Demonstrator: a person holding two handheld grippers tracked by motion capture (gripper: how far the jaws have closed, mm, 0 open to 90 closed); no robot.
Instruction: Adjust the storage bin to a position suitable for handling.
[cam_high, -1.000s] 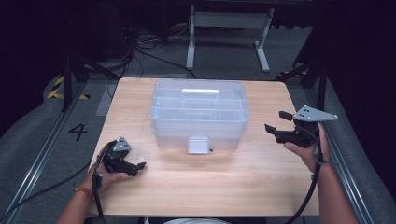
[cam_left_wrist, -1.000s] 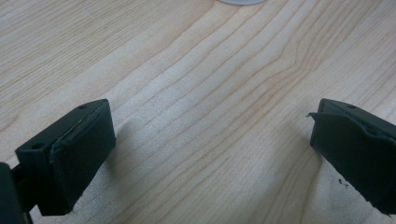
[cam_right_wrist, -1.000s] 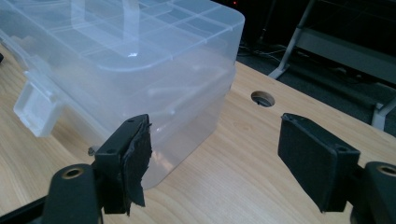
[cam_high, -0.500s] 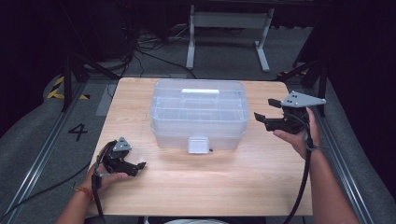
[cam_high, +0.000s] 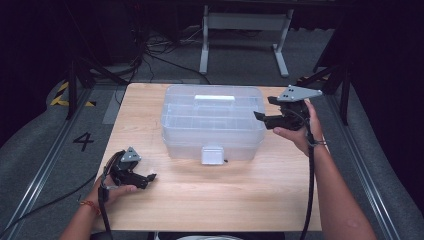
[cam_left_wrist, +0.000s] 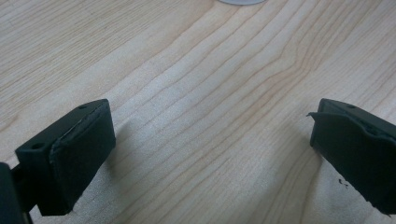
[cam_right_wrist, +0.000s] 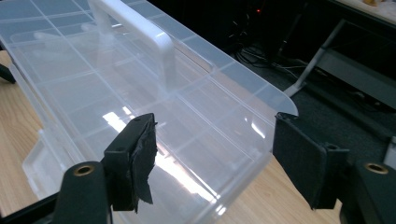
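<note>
A clear plastic compartment box (cam_high: 212, 125) with a white handle (cam_high: 214, 98) on its lid and a front latch (cam_high: 212, 155) stands in the middle of the wooden table (cam_high: 225, 205). My right gripper (cam_high: 263, 108) hovers at the box's right end, pointing left at the lid. In the right gripper view its jaws (cam_right_wrist: 215, 158) stand apart above the lid's corner (cam_right_wrist: 224, 130), with the handle (cam_right_wrist: 135, 28) beyond. They have just been closing a little, and the pads touch nothing. My left gripper (cam_high: 150, 177) rests on the table at the front left, open (cam_left_wrist: 205, 154) over bare wood.
The table's front half is bare wood (cam_high: 235, 190). Beyond the far edge a white frame stand (cam_high: 245, 25) and cables (cam_high: 150, 50) lie on the dark floor. Black tripod legs (cam_high: 75, 90) stand beside the left edge, and others at the right.
My right gripper has moved left and slightly up, from beside the table's right edge to the right end of the box. The left gripper has stayed where it was.
</note>
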